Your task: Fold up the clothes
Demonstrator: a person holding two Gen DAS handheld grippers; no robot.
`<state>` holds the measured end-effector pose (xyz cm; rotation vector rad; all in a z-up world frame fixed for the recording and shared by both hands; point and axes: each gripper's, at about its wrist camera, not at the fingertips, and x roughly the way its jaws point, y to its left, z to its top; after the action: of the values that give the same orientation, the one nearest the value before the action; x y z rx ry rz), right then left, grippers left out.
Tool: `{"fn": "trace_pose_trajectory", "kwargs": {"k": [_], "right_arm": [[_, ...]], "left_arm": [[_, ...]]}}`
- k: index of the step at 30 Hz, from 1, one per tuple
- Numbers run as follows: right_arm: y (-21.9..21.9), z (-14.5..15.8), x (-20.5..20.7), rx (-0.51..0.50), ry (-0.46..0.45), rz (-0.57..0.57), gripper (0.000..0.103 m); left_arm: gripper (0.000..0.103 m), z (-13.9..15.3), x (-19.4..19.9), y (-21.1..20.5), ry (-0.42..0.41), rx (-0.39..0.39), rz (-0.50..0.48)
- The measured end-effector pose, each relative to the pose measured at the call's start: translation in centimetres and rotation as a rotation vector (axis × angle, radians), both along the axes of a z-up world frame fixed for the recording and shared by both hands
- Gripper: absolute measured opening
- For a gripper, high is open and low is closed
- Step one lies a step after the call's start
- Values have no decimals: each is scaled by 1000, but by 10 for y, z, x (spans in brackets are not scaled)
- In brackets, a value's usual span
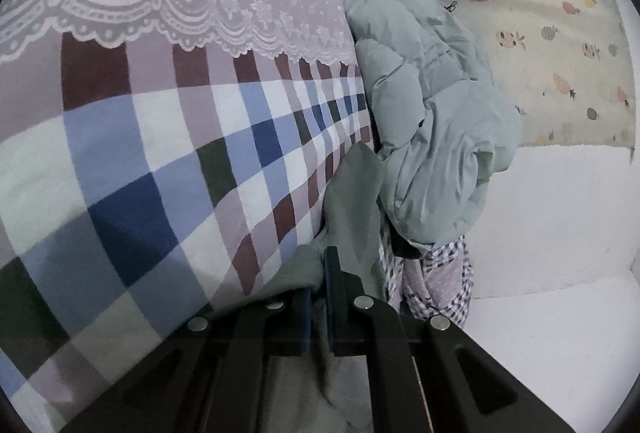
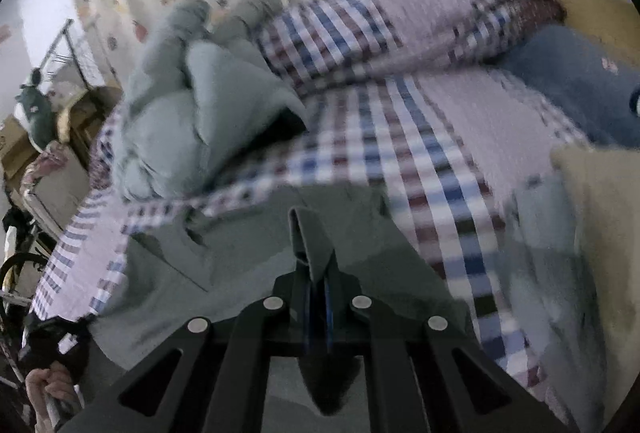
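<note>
Left wrist view: my left tongs (image 1: 318, 297) pinch an edge of the grey-green cotton garment (image 1: 352, 193) lying on the checked bed quilt (image 1: 168, 153); I'd keep tension even. Right tongs (image 2: 318, 293) pinch another fold. Puffy pale-green jacket (image 2: 180, 105) lies beyond; fruit-print wall cloth (image 1: 540, 33) behind.
</note>
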<state>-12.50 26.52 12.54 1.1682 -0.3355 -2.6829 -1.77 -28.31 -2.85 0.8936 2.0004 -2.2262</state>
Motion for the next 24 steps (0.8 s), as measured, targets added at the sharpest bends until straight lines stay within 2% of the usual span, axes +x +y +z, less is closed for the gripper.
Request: {"fn": "trace_pose_trajectory", "kwargs": {"k": [3,6,7,8,10,14,17,20,24], "right_arm": [[11,-30,-14,-5,-102,-3,6],[22,-50,-21,-5,-169,-11,17],[27,-52,-19,-10,-175,-24,23],[32,-52,-16,-20,-175,-36,36],[39,-46,-4,-43,-156,-41,50],[36,-30,30,-4,-92,-21,50],[15,-28,51,87,-68,63,50],[-5,-44,56,169,-118,109,49],[-1,-57,54,154,-162,45,44]], "left_arm": [[4,-1,-2,0,-6,-13,-8],[4,0,-2,0,-8,-28,-17],[4,0,-2,0,-8,-30,-19],[4,0,-2,0,-8,-31,-19],[4,0,-2,0,-8,-31,-21],[4,-1,-1,0,-5,-27,-21],[4,-1,0,1,-2,-22,-19],[4,-1,0,1,-1,-18,-21],[4,-2,0,0,0,-9,-23]]}}
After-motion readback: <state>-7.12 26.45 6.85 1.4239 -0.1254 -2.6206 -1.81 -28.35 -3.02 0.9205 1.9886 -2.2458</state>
